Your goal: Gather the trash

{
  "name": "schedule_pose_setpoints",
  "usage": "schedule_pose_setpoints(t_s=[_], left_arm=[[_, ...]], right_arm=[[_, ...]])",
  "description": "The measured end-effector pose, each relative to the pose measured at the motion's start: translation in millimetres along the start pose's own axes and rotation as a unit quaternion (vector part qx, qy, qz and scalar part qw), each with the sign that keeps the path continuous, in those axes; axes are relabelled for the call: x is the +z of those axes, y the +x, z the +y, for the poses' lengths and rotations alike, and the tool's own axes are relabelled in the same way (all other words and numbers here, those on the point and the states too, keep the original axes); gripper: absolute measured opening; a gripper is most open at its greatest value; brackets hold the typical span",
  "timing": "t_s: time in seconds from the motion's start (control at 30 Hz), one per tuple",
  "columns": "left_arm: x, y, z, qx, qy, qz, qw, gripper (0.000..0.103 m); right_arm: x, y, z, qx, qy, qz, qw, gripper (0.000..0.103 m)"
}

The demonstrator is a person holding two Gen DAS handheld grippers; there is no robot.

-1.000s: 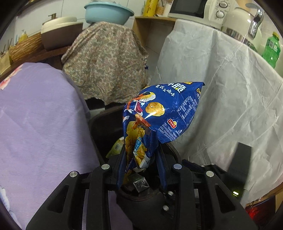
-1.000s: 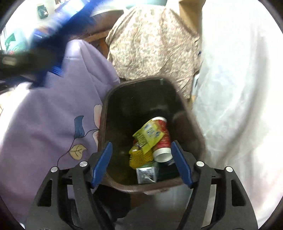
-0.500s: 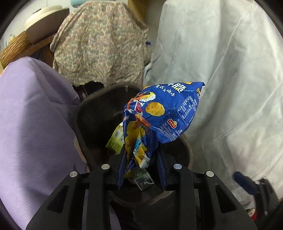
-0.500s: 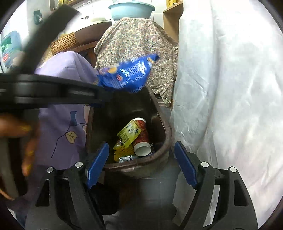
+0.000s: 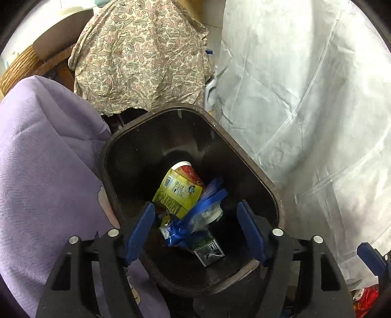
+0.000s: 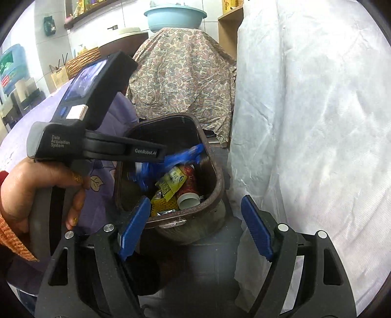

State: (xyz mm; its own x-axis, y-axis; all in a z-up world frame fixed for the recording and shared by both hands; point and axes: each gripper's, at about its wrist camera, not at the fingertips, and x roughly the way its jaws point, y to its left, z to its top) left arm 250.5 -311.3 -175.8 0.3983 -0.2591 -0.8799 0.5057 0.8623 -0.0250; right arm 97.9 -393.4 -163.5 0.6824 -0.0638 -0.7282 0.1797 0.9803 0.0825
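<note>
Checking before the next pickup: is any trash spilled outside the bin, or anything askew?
Nothing stands out. The blue bag lies inside the bin with the cup, yellow wrapper and carton. No trash shows on the rim or the purple cloth.

White tiled wall (image 6: 31, 49) at back, wooden shelf (image 6: 227, 14) beside it. Furniture draped: white sheet (image 6: 312, 122) right, paisley cloth (image 6: 183, 80) centre with a blue basin (image 6: 174, 14) on top, purple floral cloth (image 5: 44, 159) left. Even indoor light.
</note>
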Motion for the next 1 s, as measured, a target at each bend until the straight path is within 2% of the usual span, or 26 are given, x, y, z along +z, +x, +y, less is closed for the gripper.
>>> schedule_pose_setpoints(t_s=[0.27, 0.5, 0.57, 0.63, 0.73, 0.8, 0.93, 1.0], left_arm=[[3, -13, -2, -0.016, -0.001, -0.014, 0.9998, 0.074], [6, -87, 1, -0.043, -0.015, -0.108, 0.9931, 0.078], [3, -116, 1, -0.052, -0.008, -0.143, 0.9884, 0.079], [-8, -156, 2, -0.052, 0.006, -0.196, 0.9793, 0.088], [-32, -203, 10, -0.045, 0.017, -0.264, 0.9634, 0.097], [-55, -231, 20, -0.041, 0.021, -0.299, 0.9531, 0.097], [-102, -274, 47, -0.004, 0.015, -0.342, 0.9395, 0.097], [-123, -289, 62, 0.028, 0.002, -0.356, 0.9342, 0.097]], right_arm=[[-1, -6, 2, -0.007, -0.002, -0.004, 1.0, 0.077], [1, -22, 4, -0.025, -0.008, -0.021, 0.999, 0.078], [2, -26, 6, -0.036, -0.012, -0.028, 0.999, 0.082], [3, -34, 8, -0.054, -0.019, -0.045, 0.997, 0.089], [4, -49, 13, -0.072, -0.03, -0.066, 0.995, 0.089], [6, -59, 16, -0.074, -0.032, -0.08, 0.994, 0.089], [9, -92, 32, -0.051, -0.04, -0.135, 0.989, 0.09], [9, -109, 45, -0.035, -0.048, -0.166, 0.984, 0.097]])
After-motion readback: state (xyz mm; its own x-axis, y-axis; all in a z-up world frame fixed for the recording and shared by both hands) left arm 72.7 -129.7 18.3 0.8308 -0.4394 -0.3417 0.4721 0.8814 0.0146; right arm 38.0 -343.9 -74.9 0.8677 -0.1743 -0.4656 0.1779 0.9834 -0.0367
